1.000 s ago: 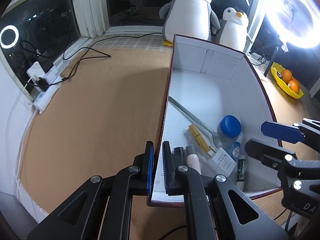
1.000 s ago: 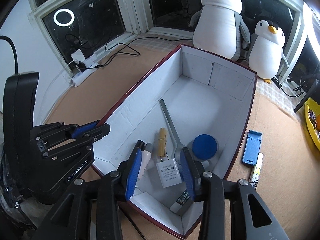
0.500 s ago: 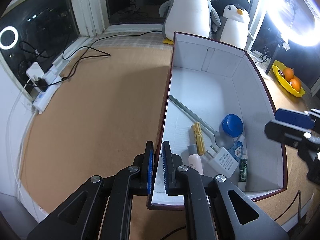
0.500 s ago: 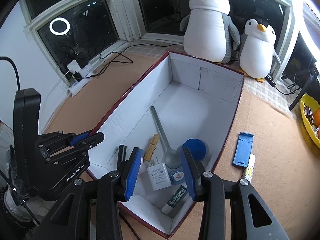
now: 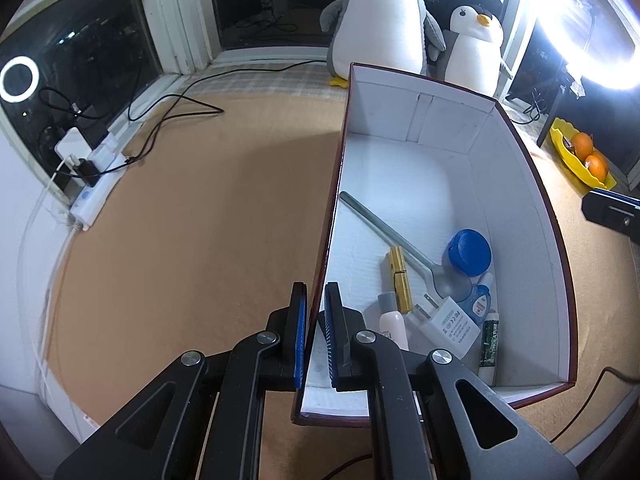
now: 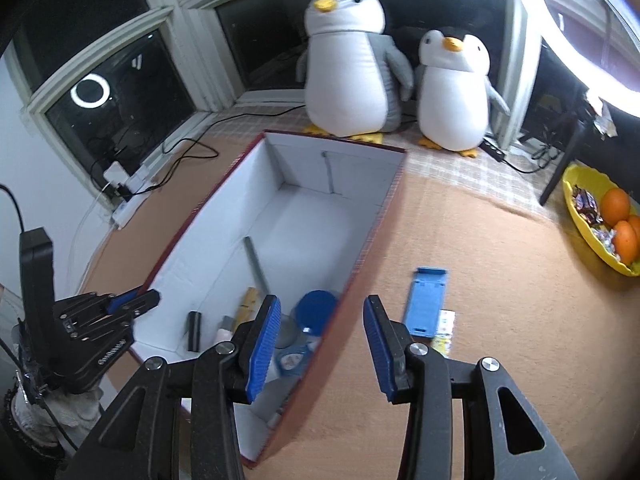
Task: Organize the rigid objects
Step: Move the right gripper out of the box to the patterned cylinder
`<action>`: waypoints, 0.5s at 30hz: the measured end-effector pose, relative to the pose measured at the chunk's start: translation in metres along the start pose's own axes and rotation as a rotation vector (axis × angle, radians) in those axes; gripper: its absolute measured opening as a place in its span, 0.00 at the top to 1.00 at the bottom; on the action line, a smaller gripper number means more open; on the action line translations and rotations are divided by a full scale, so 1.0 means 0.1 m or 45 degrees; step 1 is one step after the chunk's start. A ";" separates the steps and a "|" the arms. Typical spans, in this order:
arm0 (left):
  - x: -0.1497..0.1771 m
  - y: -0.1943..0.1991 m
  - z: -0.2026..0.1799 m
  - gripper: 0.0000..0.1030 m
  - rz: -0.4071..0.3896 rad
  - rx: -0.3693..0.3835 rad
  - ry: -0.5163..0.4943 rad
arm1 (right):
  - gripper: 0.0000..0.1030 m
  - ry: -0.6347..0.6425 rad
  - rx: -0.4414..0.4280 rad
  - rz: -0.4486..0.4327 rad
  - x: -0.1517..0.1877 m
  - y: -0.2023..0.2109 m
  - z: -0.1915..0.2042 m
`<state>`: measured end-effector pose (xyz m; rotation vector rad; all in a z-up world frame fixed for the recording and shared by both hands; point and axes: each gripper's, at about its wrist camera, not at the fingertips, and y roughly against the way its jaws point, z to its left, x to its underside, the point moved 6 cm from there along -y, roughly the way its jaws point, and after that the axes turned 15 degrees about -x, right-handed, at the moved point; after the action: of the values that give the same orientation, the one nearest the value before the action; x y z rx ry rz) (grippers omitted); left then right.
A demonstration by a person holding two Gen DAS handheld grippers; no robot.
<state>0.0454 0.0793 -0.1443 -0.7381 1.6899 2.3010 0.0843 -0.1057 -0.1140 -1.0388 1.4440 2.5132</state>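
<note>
A maroon box [image 5: 520, 240] with white inside holds a metal spoon [image 5: 384, 228], a blue cap [image 5: 470, 247], a yellow clothespin [image 5: 401, 280], a white charger [image 5: 452, 326], a pink bottle [image 5: 392, 324] and a lip balm tube [image 5: 490, 340]. My left gripper [image 5: 316, 292] is shut on the box's left wall near its front corner. My right gripper [image 6: 322, 304] hovers over the box's [image 6: 224, 216] right wall; its jaws are opening and grip nothing. On the tan table, right of the box, lie a blue phone stand [image 6: 426, 300] and a small yellow-white tube [image 6: 444, 328].
Two plush penguins [image 6: 352, 68] sit behind the box by the window. At the right stands a yellow bowl [image 6: 580, 220] with oranges, and a ring light [image 5: 592, 20] glares above it. A power strip [image 5: 92, 196] with cables lies at the left edge.
My right gripper has moved to the right, from over the box's inside to over its right wall, and its jaws have widened. The left gripper still holds the left wall.
</note>
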 end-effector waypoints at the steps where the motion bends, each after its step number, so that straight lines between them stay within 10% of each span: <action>1: 0.00 0.00 0.00 0.93 0.002 -0.002 0.001 | 0.61 -0.016 0.021 -0.005 0.00 0.03 -0.11; 15: -0.03 -0.04 -0.03 0.93 0.025 -0.037 -0.003 | 0.57 -0.180 0.145 0.066 0.19 0.06 -1.08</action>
<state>0.0507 0.0784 -0.1466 -0.7272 1.6738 2.3434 0.1232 -0.1988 -0.1564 -0.7988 1.5704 2.4491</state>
